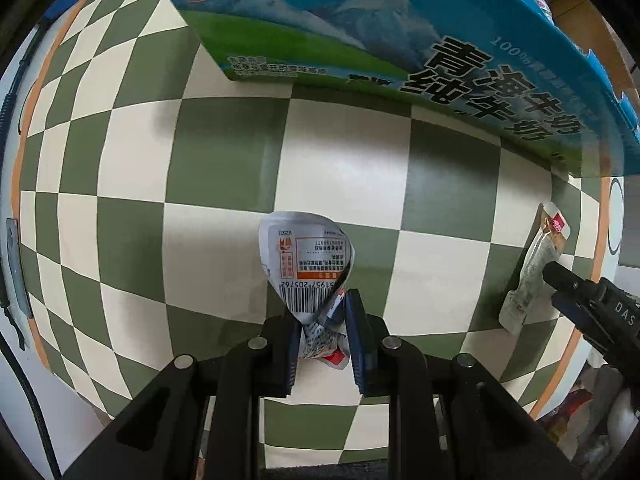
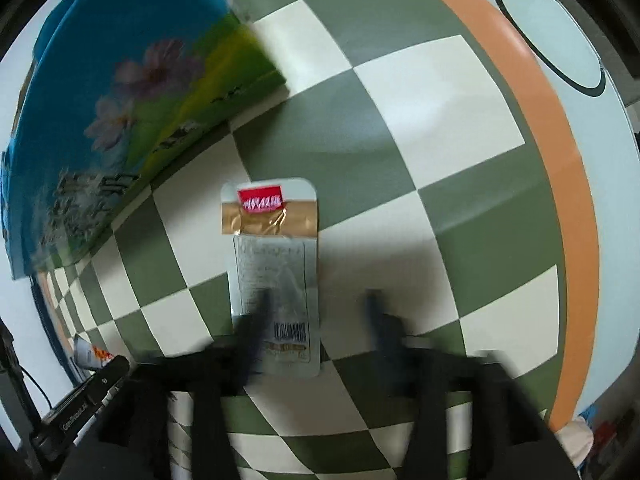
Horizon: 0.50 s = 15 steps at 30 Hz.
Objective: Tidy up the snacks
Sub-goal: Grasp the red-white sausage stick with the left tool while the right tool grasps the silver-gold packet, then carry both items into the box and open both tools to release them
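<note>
Left gripper pinches a crumpled white barcoded snack packet; right gripper gapes wide over a flat silver sachet on checkered cloth.

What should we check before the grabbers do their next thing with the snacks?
1. Left gripper pinching the crumpled snack packet: ok.
2. Right gripper open over the flat packet: ok.
3. Flat packet between the right fingers: not ok, it lies under the left finger only.
4. Milk box close ahead for dropping snacks in: ok.
5. Room left inside the box: cannot tell, the inside is hidden.
6. Right view sharp enough to aim: not ok, blurred.
</note>
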Motion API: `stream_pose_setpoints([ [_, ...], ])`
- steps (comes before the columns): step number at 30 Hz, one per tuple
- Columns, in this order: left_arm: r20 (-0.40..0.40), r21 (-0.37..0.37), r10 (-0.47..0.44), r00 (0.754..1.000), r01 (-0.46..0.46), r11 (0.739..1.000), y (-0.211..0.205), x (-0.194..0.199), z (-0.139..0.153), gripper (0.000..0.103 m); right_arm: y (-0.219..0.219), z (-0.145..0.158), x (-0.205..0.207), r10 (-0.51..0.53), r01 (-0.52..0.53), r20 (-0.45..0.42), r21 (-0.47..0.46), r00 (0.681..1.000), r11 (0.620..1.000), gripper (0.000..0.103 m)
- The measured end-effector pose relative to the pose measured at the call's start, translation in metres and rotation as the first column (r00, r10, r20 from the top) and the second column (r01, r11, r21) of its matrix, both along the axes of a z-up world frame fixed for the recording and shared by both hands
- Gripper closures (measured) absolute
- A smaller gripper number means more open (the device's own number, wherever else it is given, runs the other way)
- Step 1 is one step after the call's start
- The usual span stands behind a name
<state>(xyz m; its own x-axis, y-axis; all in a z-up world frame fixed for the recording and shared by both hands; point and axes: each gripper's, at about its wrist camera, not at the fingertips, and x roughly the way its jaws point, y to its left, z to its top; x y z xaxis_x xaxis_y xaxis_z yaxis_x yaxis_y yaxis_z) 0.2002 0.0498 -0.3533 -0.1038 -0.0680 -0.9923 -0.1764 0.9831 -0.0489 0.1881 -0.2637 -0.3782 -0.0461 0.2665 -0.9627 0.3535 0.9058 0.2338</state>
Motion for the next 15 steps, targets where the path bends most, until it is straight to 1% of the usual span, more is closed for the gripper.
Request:
stream_pose_setpoints([
  [2, -0.002, -0.003, 0.0, 1.0, 0.0, 1.0, 0.002, 0.001, -0.001, 0.084, 0.001, -0.002, 0.003, -0.006, 0.007, -0.014, 0.014, 1.0, 1.0, 0.03],
  [3, -0.003, -0.002, -0.001, 1.0, 0.001, 1.0, -0.004, 0.001, 0.004, 0.084, 0.0, -0.001, 0.009, 0.006, -0.006, -0.021, -0.001, 1.0, 1.0, 0.027],
  [4, -0.003, 0.0, -0.003, 1.0, 0.003, 1.0, -0.003, -0.001, 0.003, 0.084, 0.008, -0.003, 0.014, 0.049, -0.05, -0.035, -0.03, 0.998, 0.998, 0.02],
  [5, -0.004, 0.001, -0.005, 1.0, 0.005, 1.0, -0.009, -0.002, 0.002, 0.084, 0.02, -0.005, 0.018, 0.099, -0.102, -0.052, -0.064, 0.994, 0.993, 0.018],
  [6, -0.005, 0.003, -0.009, 1.0, 0.009, 1.0, -0.013, -0.004, 0.0, 0.084, 0.03, -0.011, 0.02, 0.156, -0.164, -0.075, -0.118, 0.985, 0.979, 0.016],
  [7, -0.004, 0.007, -0.011, 1.0, 0.012, 1.0, -0.019, -0.006, -0.001, 0.084, 0.042, -0.012, 0.021, 0.217, -0.231, -0.093, -0.176, 0.972, 0.957, 0.016],
  [8, -0.002, 0.011, -0.015, 1.0, 0.015, 1.0, -0.021, -0.006, -0.001, 0.084, 0.052, -0.008, 0.014, 0.263, -0.278, -0.099, -0.219, 0.96, 0.935, 0.016],
  [9, 0.0, 0.012, -0.016, 1.0, 0.016, 1.0, -0.025, -0.007, -0.002, 0.084, 0.062, -0.005, 0.012, 0.321, -0.324, -0.057, -0.253, 0.945, 0.912, 0.019],
  [11, 0.004, 0.009, -0.016, 1.0, 0.016, 1.0, -0.037, -0.003, -0.007, 0.084, 0.067, 0.0, 0.009, 0.359, -0.353, -0.025, -0.266, 0.933, 0.897, 0.031],
  [12, 0.008, 0.008, -0.019, 1.0, 0.019, 1.0, -0.034, -0.003, -0.006, 0.084, 0.07, 0.003, 0.007, 0.381, -0.37, -0.014, -0.268, 0.925, 0.89, 0.046],
  [13, 0.012, 0.007, -0.022, 1.0, 0.022, 1.0, -0.03, -0.003, -0.003, 0.084, 0.071, 0.004, 0.006, 0.396, -0.387, -0.018, -0.261, 0.918, 0.885, 0.047],
  [15, 0.02, 0.007, -0.032, 0.999, 0.032, 0.999, -0.034, -0.003, 0.0, 0.084, 0.068, 0.006, 0.003, 0.4, -0.387, -0.002, -0.259, 0.916, 0.885, 0.047],
])
